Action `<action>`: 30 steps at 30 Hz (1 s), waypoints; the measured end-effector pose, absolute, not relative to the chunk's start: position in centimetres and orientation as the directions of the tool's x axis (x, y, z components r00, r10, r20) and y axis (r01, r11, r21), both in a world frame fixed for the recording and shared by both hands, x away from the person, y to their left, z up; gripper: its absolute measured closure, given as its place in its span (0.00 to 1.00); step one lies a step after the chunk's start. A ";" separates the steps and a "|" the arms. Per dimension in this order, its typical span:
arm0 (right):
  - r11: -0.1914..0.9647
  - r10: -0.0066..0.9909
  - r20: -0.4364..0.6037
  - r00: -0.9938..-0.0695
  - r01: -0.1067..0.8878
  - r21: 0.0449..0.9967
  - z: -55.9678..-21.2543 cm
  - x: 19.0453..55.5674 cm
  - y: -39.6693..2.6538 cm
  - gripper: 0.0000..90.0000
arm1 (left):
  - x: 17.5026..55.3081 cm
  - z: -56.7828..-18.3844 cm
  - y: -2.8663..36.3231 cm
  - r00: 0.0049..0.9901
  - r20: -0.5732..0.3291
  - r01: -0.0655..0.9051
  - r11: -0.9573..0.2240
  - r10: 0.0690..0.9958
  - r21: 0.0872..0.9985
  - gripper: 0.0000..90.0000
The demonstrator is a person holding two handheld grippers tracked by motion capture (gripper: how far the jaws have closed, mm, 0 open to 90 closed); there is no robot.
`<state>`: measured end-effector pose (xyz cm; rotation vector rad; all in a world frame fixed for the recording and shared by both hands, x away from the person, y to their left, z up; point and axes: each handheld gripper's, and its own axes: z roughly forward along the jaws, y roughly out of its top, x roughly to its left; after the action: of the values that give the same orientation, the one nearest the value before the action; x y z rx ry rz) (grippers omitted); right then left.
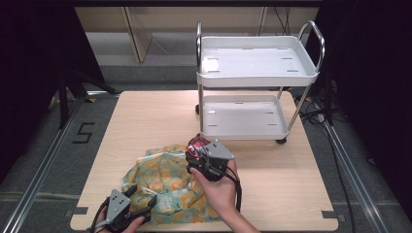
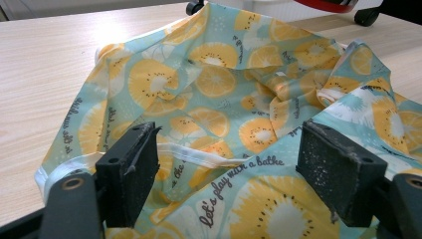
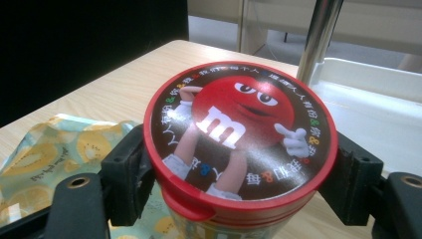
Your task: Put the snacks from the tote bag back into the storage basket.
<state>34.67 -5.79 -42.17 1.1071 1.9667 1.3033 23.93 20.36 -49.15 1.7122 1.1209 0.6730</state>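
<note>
The tub (image 3: 239, 144) is round, with a red lid that shows a red candy man waving. The right gripper (image 3: 239, 172) holds it, one black jaw pressed on each side, just above the near-middle of the table (image 1: 145, 116). A cloth (image 2: 224, 84) with orange slices on pale blue lies crumpled beside it. The left gripper (image 2: 224, 174) has its jaws wide apart over the cloth's near edge; they may touch it, but that is hard to tell. A white cart (image 1: 257, 77) stands behind.
</note>
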 end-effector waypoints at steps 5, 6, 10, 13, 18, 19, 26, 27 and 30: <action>0.170 0.861 0.045 -0.507 0.371 0.913 -42.0 34.6 -5.8 0.30 | 24.0 -49.2 20.3 0.435 -0.047 0.377 -0.135 0.899 0.916 0.26; 0.171 0.855 0.047 -0.516 0.365 0.915 -42.0 34.7 -5.9 0.30 | 24.0 -49.2 20.3 0.434 -0.047 0.378 -0.134 0.900 0.916 0.26; 0.189 0.856 0.024 -0.516 0.357 0.915 -41.9 34.8 -6.1 0.30 | 23.9 -49.2 20.3 0.428 -0.050 0.380 -0.130 0.903 0.916 0.26; 0.173 0.858 0.038 -0.513 0.358 0.918 -41.9 34.9 -6.1 0.30 | 23.9 -49.1 20.4 0.428 -0.044 0.381 -0.136 0.903 0.915 0.26; 0.212 0.856 -0.011 -0.517 0.332 0.919 -41.9 35.1 -6.4 0.30 | 23.9 -49.1 20.4 0.427 -0.049 0.380 -0.130 0.903 0.916 0.26; 0.205 0.858 0.000 -0.514 0.341 0.917 -41.8 35.1 -6.4 0.30 | 23.9 -49.1 20.4 0.426 -0.048 0.383 -0.131 0.904 0.915 0.26; 0.199 0.857 0.010 -0.516 0.349 0.916 -41.7 35.1 -6.5 0.30 | 23.9 -49.1 20.3 0.427 -0.049 0.380 -0.130 0.903 0.916 0.26; 0.199 0.857 0.010 -0.515 0.349 0.916 -41.7 35.1 -6.5 0.30 | 23.9 -49.2 20.2 0.424 -0.059 0.376 -0.116 0.904 0.920 0.26; 0.200 0.858 0.010 -0.514 0.351 0.915 -41.7 35.1 -6.6 0.30 | 23.9 -49.1 20.4 0.427 -0.048 0.380 -0.131 0.903 0.916 0.26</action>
<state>35.10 -6.60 -41.72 1.1219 1.9649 1.2889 23.90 20.35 -49.13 1.7109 1.1217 0.6755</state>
